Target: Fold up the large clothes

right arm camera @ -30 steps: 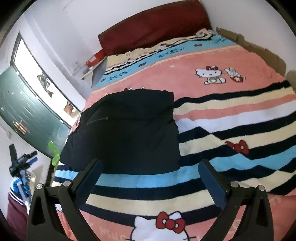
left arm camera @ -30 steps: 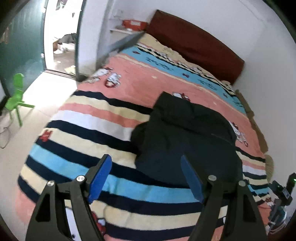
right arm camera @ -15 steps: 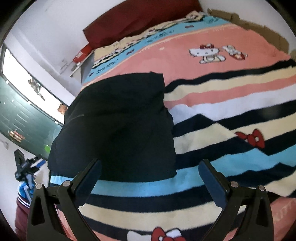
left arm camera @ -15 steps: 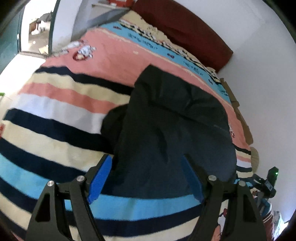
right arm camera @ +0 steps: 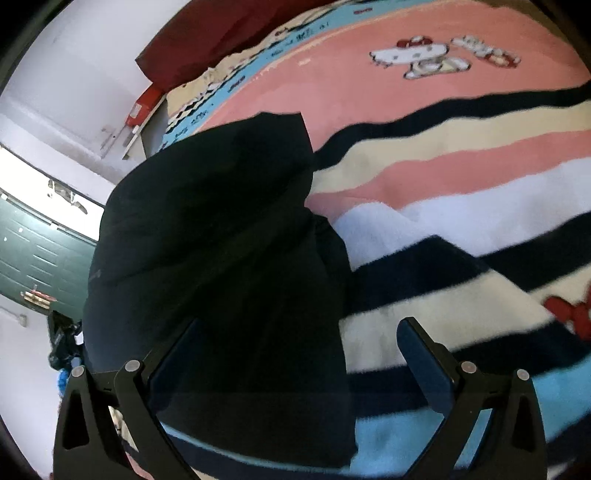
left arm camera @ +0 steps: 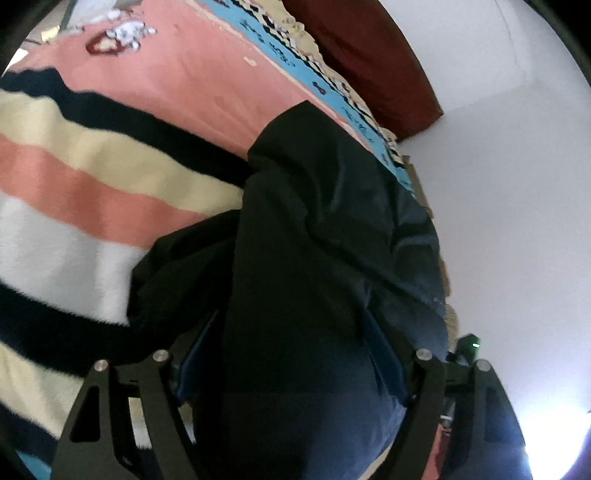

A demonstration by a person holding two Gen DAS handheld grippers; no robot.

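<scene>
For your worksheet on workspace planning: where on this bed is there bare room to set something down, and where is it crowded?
Free: the striped blanket right of the dark garment, up to the pink band with the cat print. Also the stripes on the garment's other side. Crowded: the near edge, where both open tools, left and right, meet the garment.

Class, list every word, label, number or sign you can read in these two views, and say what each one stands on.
None can be read for certain.
Dark lettering on the light-blue band of the blanket, seen at in the right wrist view: too small and blurred to read.
Label on the red box beside the bed: too blurred to read.
The dark garment shows no print.
</scene>
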